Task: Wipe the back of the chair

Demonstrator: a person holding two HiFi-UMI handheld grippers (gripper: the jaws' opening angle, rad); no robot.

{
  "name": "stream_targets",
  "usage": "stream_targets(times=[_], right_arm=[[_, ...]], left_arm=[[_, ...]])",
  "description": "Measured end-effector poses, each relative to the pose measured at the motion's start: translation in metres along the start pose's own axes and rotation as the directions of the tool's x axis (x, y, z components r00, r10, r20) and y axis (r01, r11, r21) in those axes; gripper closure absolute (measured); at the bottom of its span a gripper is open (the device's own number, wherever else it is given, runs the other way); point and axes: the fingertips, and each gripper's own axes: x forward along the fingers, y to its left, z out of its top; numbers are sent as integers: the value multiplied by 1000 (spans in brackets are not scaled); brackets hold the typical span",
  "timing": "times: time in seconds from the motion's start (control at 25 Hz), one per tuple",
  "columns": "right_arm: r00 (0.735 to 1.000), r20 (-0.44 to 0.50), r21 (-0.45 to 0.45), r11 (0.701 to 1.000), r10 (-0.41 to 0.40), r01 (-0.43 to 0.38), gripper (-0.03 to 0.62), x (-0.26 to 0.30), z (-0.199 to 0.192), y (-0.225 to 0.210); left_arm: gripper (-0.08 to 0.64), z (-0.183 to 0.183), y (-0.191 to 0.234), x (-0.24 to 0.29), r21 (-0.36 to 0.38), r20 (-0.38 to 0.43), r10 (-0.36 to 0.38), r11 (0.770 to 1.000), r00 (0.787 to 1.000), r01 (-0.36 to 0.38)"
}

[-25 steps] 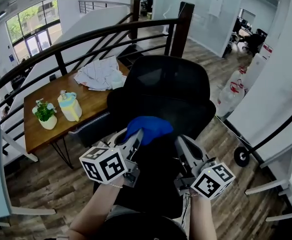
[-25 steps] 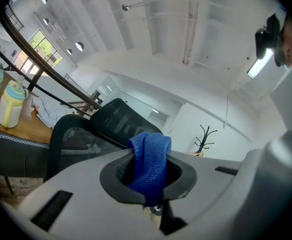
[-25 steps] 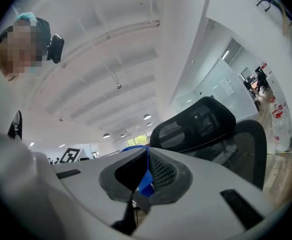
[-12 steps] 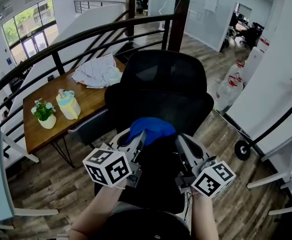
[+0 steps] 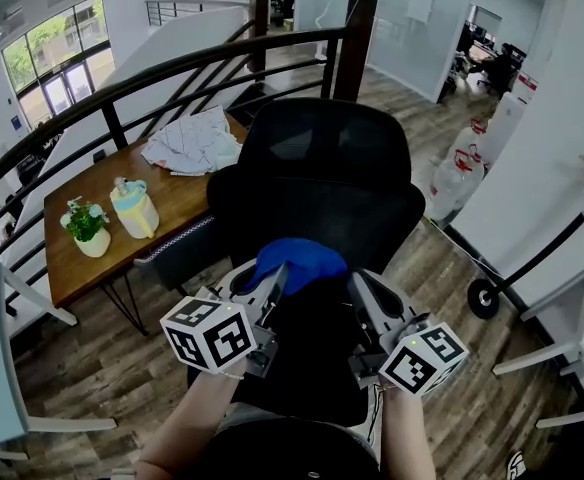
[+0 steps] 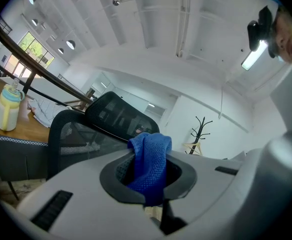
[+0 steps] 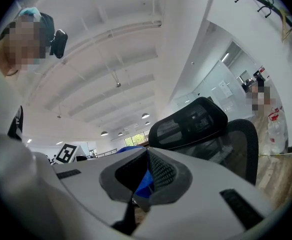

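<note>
- The left gripper has its jaws pinched on a blue cloth; a fold hangs down between the pads and a bunch sticks out past the tips.
- The right gripper has its jaws pressed nearly together, with a small bit of the same cloth caught between them.
- The cloth sits bunched against the near side of the black mesh chair, below its headrest, with one gripper on each side.
- Both grippers are on the near side of the chair, tilted up toward its back.
- Left of the chair is a wooden table with a jug, a potted plant and a white heap of fabric.
- Beyond the chair runs a dark railing.
</note>
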Motion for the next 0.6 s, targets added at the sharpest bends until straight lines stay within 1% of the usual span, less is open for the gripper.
stream_targets(times=[0.6], right_arm=[[999, -44, 0, 1000, -16, 16, 563, -2, -13, -2]], left_arm=[[517, -16, 4, 4, -9, -39, 12, 1000, 999, -12]])
